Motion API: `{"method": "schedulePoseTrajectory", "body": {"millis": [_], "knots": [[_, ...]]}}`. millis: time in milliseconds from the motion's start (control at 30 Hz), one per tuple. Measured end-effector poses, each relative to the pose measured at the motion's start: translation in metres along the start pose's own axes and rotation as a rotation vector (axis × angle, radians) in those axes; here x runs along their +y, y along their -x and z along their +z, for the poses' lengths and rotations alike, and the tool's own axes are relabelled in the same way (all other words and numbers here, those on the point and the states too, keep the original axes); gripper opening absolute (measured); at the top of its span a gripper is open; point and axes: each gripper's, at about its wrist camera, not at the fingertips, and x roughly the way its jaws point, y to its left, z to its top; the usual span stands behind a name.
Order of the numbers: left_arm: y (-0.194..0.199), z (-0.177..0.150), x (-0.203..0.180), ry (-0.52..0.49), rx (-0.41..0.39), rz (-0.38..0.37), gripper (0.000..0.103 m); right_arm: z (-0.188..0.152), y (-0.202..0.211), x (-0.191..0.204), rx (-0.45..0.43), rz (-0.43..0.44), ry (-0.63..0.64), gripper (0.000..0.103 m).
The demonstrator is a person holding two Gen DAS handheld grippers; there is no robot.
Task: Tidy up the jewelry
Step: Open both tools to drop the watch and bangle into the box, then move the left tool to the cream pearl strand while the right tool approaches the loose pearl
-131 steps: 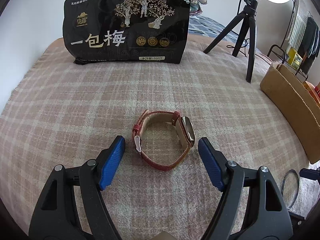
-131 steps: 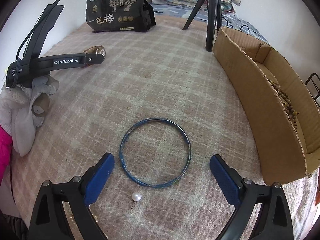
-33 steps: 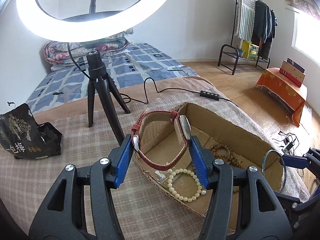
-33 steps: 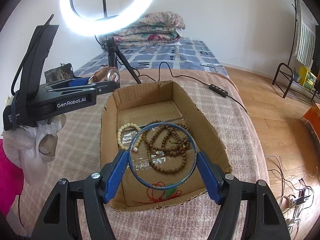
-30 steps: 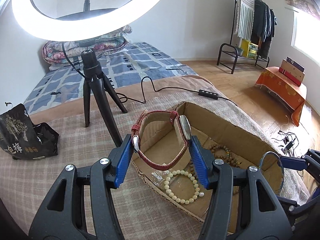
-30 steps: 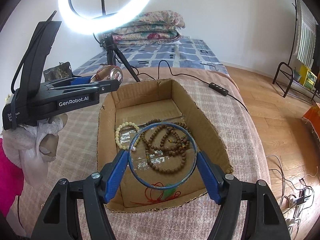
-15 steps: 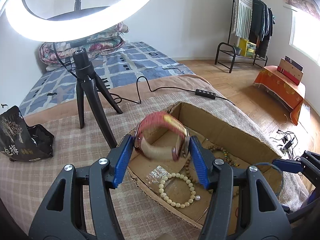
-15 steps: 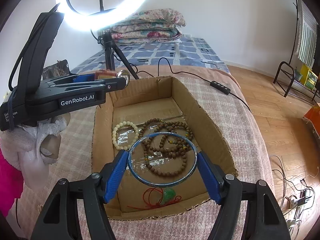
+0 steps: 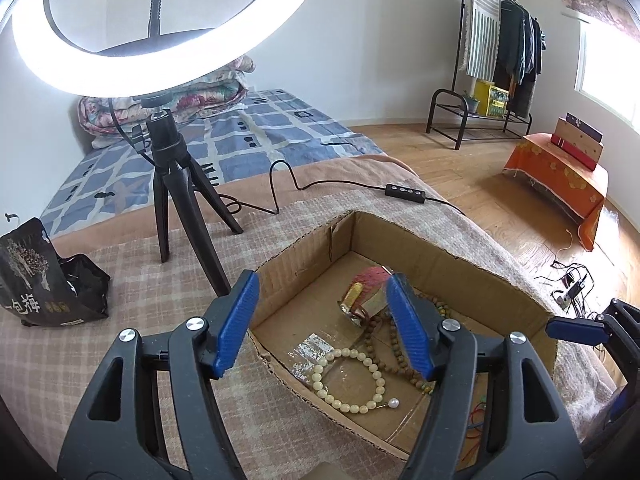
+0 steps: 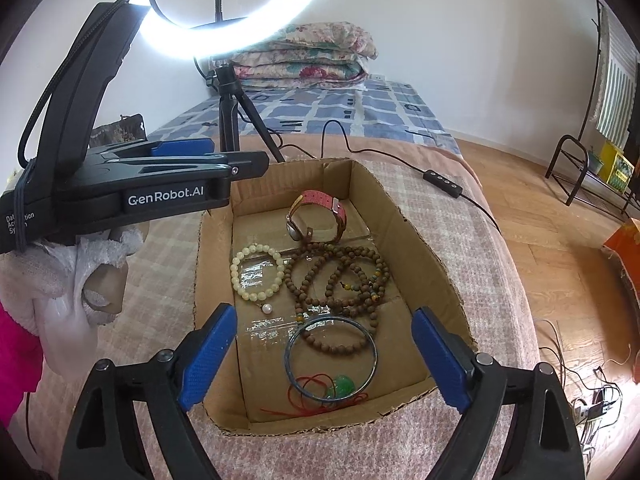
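Both grippers hung over a cardboard box on a plaid blanket — jaws opening, nothing between them. The left gripper had no hold on the red-strapped watch at the box's far end. The right gripper was clear of the blue bangle lying near the front wall, beside wooden beads.

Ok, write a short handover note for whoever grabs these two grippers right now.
Left gripper: jaws opening, nothing between them, over the brown cardboard box.
Right gripper: jaws opening, nothing held, over the box's near end.
In the box: red-strap watch at the far end, thin blue bangle near the front, lying over the red cord with a green pendant; also a cream bead bracelet, brown bead strands and a small pearl.
Done: watch and bangle dropped in.
Left: no other loose jewelry shows; check the blanket.
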Motion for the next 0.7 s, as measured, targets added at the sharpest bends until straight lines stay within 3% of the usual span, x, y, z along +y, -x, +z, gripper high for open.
{"method": "schedulePoseTrajectory", "body": {"millis": [300, 700], "knots": [[0.018, 0.005, 0.001, 0.003, -0.02, 0.003, 0.068, -0.001, 0.013, 0.004, -0.011, -0.007, 0.0, 0.091], [0.071, 0.011, 0.005, 0.001, -0.07, 0.016, 0.068, -0.001, 0.051, 0.02, -0.041, -0.014, 0.014, 0.091]]}}
